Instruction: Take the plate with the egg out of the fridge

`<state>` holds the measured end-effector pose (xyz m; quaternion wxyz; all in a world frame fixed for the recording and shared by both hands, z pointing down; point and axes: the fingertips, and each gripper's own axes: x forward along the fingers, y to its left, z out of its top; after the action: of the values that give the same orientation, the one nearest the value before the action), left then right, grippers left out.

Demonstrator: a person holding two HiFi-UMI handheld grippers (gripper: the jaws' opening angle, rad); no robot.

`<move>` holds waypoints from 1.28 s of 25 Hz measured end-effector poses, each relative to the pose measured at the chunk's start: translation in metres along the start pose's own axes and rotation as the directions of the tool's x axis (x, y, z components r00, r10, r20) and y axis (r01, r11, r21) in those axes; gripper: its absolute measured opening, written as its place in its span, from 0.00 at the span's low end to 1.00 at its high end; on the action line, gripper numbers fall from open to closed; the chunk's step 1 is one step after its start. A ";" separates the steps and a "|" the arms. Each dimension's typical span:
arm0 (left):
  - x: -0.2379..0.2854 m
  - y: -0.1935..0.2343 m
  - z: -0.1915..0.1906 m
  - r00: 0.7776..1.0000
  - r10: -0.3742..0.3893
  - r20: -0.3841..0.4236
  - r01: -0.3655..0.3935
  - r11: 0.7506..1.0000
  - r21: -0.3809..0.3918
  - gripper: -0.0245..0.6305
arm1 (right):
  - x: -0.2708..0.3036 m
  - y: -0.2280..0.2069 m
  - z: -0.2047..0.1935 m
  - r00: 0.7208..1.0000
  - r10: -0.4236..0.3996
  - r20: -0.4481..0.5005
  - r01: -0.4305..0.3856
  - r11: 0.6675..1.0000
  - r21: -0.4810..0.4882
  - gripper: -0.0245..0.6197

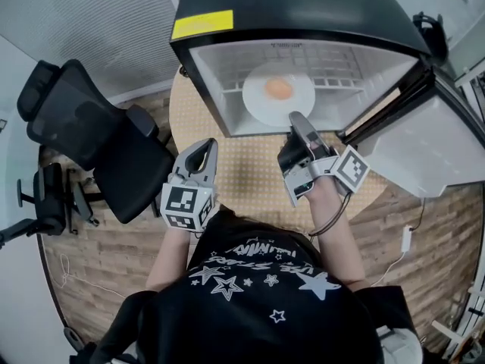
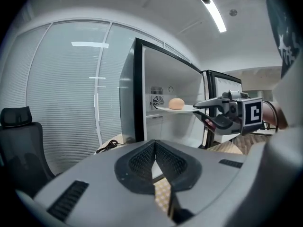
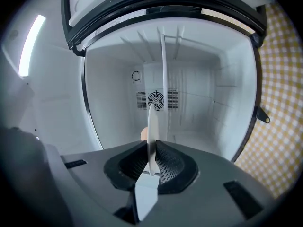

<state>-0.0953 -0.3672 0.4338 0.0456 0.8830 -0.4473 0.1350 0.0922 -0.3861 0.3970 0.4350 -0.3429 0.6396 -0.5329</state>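
A white plate with a brown egg on it is in the mouth of the open fridge. My right gripper is shut on the plate's near rim. In the right gripper view the plate shows edge-on between the pads, with the egg peeping out on its left. The left gripper view shows the plate held level, the egg on top and the right gripper at its rim. My left gripper hangs over the table's left side, shut and holding nothing.
The fridge stands on a round table with a yellow checked cloth. Its door is swung open to the right. A black office chair is on the left, and a black cable lies on the table beside the fridge.
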 end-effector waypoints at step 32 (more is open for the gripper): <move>-0.155 -0.057 -0.042 0.993 0.119 0.017 -0.118 0.992 -0.054 0.04 | -0.105 0.013 -0.095 0.991 -0.017 -0.136 0.017 1.000 0.001 0.12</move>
<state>-0.1455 -0.2045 0.4334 0.0564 0.8546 -0.5028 0.1165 0.0456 -0.2525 0.4092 0.3863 -0.3108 0.6643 -0.5593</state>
